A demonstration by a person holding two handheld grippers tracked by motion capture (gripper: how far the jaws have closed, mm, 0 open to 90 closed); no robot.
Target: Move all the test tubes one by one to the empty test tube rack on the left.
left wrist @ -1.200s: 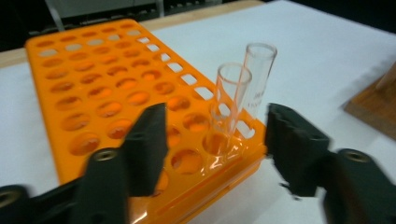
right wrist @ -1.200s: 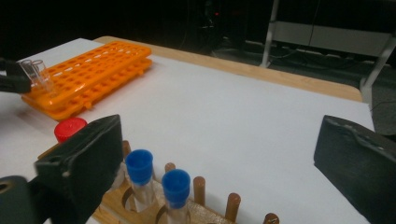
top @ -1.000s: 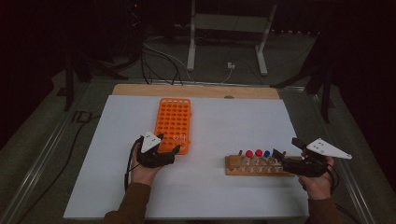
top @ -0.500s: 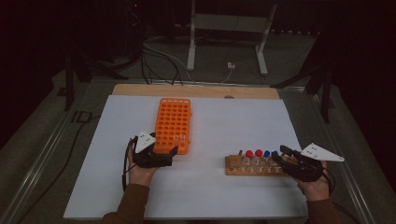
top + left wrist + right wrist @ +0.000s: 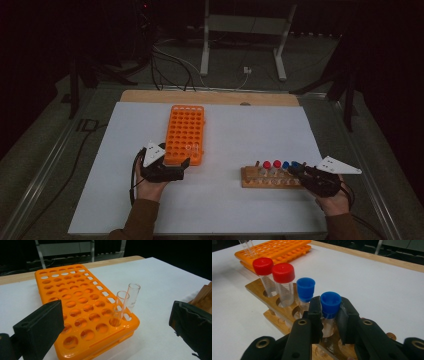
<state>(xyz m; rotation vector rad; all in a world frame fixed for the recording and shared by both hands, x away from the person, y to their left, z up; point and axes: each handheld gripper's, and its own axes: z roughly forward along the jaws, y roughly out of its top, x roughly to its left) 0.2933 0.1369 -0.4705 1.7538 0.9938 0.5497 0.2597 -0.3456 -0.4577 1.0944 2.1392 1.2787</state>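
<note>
An orange rack [image 5: 185, 134] [image 5: 75, 302] holds two bare glass tubes [image 5: 121, 306] near its front corner. My left gripper [image 5: 182, 169] [image 5: 115, 315] sits just in front of that corner, open; its jaws have just been opening and stand wide apart with nothing pressed between them. A wooden rack [image 5: 270, 179] [image 5: 277, 312] carries two red-capped tubes [image 5: 273, 270] and two blue-capped tubes. My right gripper [image 5: 298, 171] [image 5: 330, 312] has just been closing and is shut on the rightmost blue-capped tube [image 5: 330, 301], which stands upright in its hole.
A white sheet [image 5: 240, 135] covers the table, with a wooden strip [image 5: 210, 96] along its far edge. Beyond it are a metal stand [image 5: 245, 45] and cables [image 5: 170, 62] on the dark floor. The other blue-capped tube [image 5: 305, 288] stands right beside the held one.
My right gripper's jaws have closed around the rightmost blue-capped tube. The left gripper has drawn back a little from the orange rack with its jaws spread.
</note>
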